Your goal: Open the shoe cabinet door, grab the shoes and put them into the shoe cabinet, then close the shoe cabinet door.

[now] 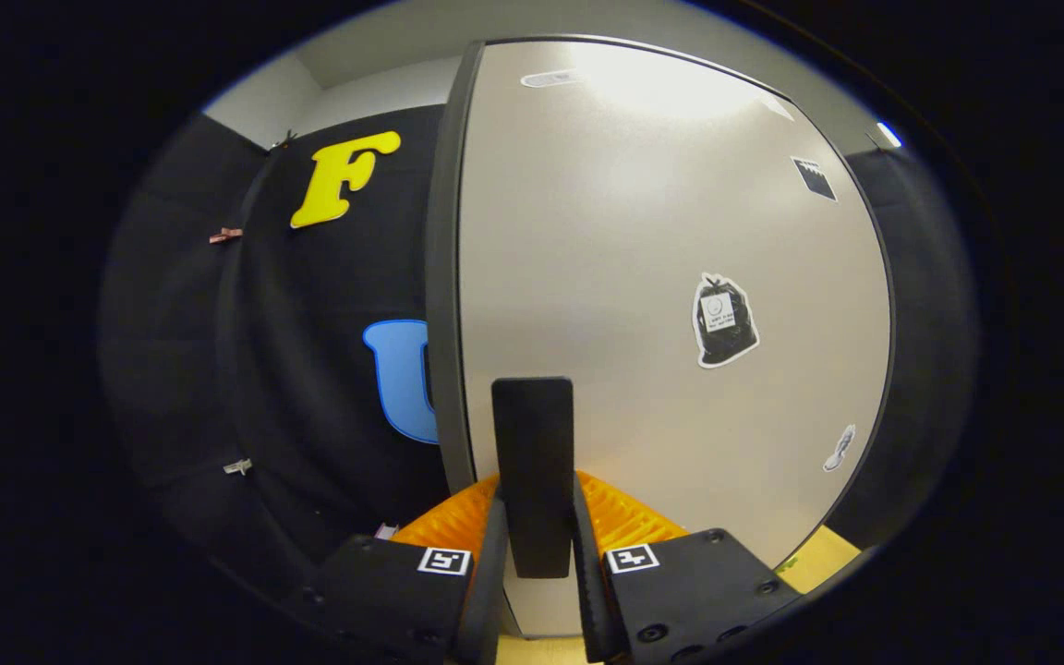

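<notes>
The gripper (537,545) has its fingers pinching the dark upright handle (533,462) of the shoe cabinet door (643,277), seemingly to swing it.

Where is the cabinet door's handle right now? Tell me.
In the gripper view the dark handle stands upright on the pale cabinet door, near its left edge, clamped between the claw fingers.

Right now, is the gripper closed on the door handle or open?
Shut on it. Both fingers press the sides of the dark upright handle on the pale cabinet door.
</notes>
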A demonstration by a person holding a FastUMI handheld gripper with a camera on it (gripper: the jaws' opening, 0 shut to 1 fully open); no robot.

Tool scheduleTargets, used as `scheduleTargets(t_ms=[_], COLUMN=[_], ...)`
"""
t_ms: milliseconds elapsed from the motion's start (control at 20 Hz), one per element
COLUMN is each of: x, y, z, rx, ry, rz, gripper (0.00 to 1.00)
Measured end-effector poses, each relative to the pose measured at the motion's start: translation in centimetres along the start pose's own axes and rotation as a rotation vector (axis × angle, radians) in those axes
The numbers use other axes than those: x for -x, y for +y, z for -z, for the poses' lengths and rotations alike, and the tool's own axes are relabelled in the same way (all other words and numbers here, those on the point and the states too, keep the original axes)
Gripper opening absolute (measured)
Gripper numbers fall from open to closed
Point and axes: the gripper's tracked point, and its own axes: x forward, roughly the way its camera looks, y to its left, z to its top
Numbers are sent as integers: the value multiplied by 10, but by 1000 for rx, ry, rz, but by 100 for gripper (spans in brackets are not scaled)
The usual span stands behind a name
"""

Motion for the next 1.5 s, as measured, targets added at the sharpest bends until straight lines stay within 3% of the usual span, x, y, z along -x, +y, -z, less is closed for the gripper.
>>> scheduleTargets(t_ms=[50,300,700,1000,1500], x=[-1,11,105,157,217], y=[3,3,-24,-54,-128], z=[1,0,-7,-6,-8], rx=[21,-12,-8,-29,-61], ry=[-11,11,-43,-13,-12], rz=[2,-99,-187,-254,-197], gripper=[39,19,19,19,18])
